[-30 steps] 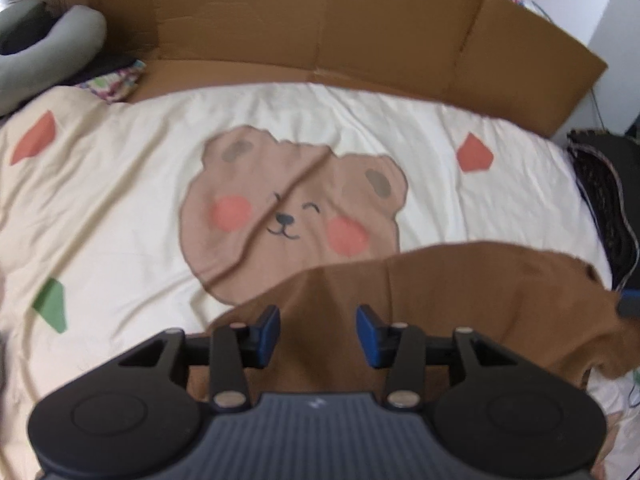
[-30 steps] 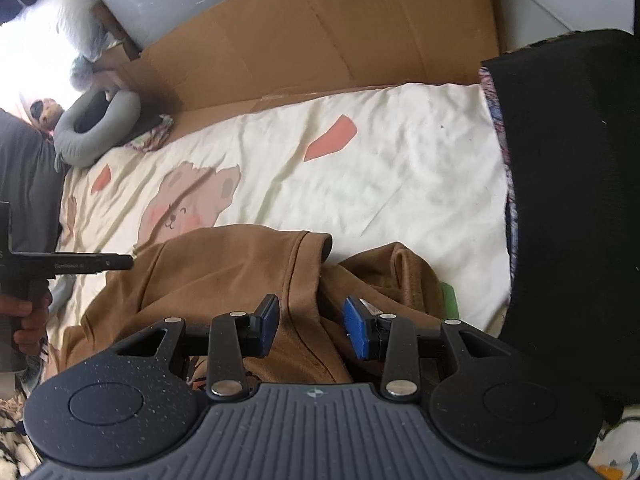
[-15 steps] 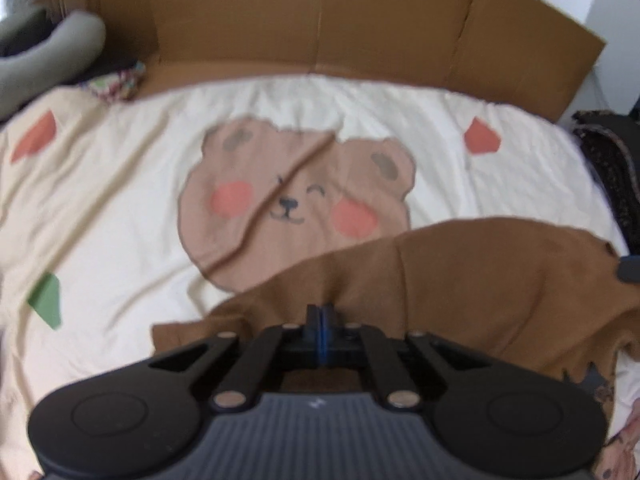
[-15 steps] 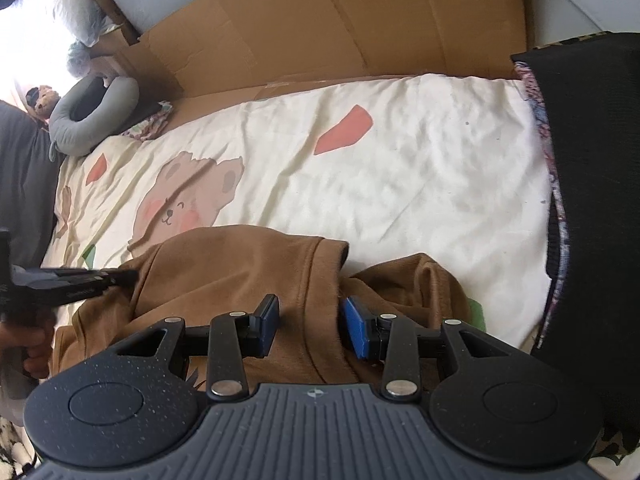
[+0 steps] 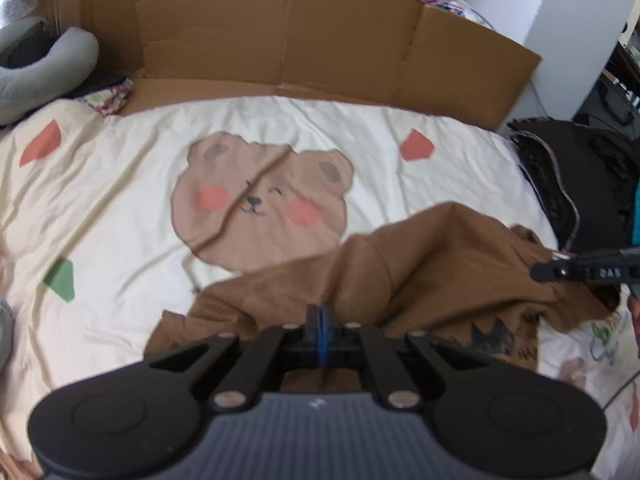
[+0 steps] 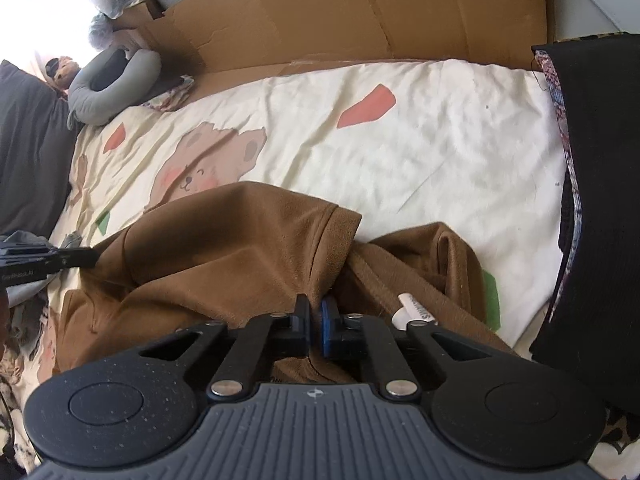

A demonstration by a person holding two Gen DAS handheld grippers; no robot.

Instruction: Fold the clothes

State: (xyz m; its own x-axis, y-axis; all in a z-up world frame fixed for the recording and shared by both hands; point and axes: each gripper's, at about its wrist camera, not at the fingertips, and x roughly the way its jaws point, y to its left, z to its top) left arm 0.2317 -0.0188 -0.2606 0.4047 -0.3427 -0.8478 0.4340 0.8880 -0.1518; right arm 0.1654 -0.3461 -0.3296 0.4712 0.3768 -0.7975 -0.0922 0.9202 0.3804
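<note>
The brown garment [image 6: 224,256] hides its own label [image 6: 416,310] partly.

- Bed [image 5: 100,216] with a cream bear-print cover.
- Brown garment [image 5: 420,264] lies crumpled on it.
- Grey neck pillow [image 5: 48,76] rests at the far corner.
- Black fabric [image 6: 600,200] lies along the right edge.

A plain brown garment [image 5: 432,264] lies on a cream bedsheet [image 5: 120,208] printed with a tan bear face [image 5: 260,208], pink cheeks, and red and green shapes. Far behind stands brown cardboard [image 5: 280,40].
</note>
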